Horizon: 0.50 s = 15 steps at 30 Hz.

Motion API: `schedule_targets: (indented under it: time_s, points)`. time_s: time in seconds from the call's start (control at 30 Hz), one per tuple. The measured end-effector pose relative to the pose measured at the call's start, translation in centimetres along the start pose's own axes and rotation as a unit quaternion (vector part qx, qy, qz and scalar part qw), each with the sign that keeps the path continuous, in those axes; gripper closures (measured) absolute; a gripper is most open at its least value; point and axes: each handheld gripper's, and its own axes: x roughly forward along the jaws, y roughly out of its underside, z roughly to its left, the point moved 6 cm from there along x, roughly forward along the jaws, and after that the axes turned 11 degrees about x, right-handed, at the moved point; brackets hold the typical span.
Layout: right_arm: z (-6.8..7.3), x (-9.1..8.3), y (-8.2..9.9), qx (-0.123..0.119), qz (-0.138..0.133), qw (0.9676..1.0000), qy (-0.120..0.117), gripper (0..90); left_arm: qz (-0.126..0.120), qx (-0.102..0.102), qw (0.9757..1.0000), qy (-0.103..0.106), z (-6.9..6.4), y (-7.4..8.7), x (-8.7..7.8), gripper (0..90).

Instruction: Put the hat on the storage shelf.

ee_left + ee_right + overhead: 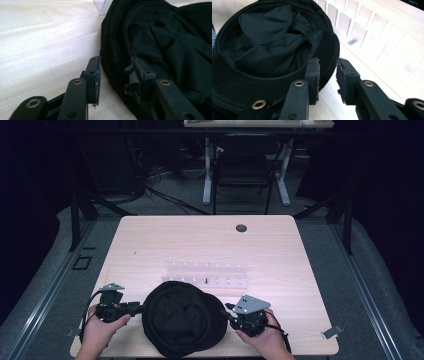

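High view, round black hat (184,317), upside down, crumpled lining showing

It looks like a lab: a pale wooden table (210,240) stands on grey carpet between dark curtains, with black stand legs (82,212) at its corners, floor cables (155,185), and a chair (242,167) behind.

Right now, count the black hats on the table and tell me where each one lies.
1. The black hat lies upside down at the near edge of the table, between the two hands, just in front of the clear plastic rack. Nothing seems to hide another.
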Motion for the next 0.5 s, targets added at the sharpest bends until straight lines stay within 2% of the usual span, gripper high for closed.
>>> schedule_targets:
  time_s: [0.13, 0.2, 0.3, 0.37, 0.5]
  points:
    - [0.1, -0.3, -0.1, 0.001, 0.000, 1.0000, -0.008, 73.4, 0.026, -0.021, 0.9994, 0.011, 0.5, -1.0, -0.3, 59.2]
    - [0.2, -0.4, -0.1, 0.005, 0.002, 0.9999, -0.012, 75.2, 0.041, -0.030, 0.9987, 0.010, 0.7, -1.4, -0.4, 59.2]
    - [0.2, -0.5, 0.0, 0.004, 0.007, 0.9998, -0.017, 75.8, 0.062, -0.027, 0.9977, 0.008, 0.9, -1.6, -0.4, 59.3]
    - [0.3, -0.4, 0.2, 0.005, 0.010, 0.9998, -0.019, 75.9, 0.076, -0.031, 0.9965, 0.014, 0.9, -1.8, -0.3, 60.6]
    - [0.5, -0.2, 0.3, 0.002, 0.011, 0.9997, -0.020, 75.8, 0.092, -0.041, 0.9948, 0.012, 1.1, -1.8, 0.0, 60.5]
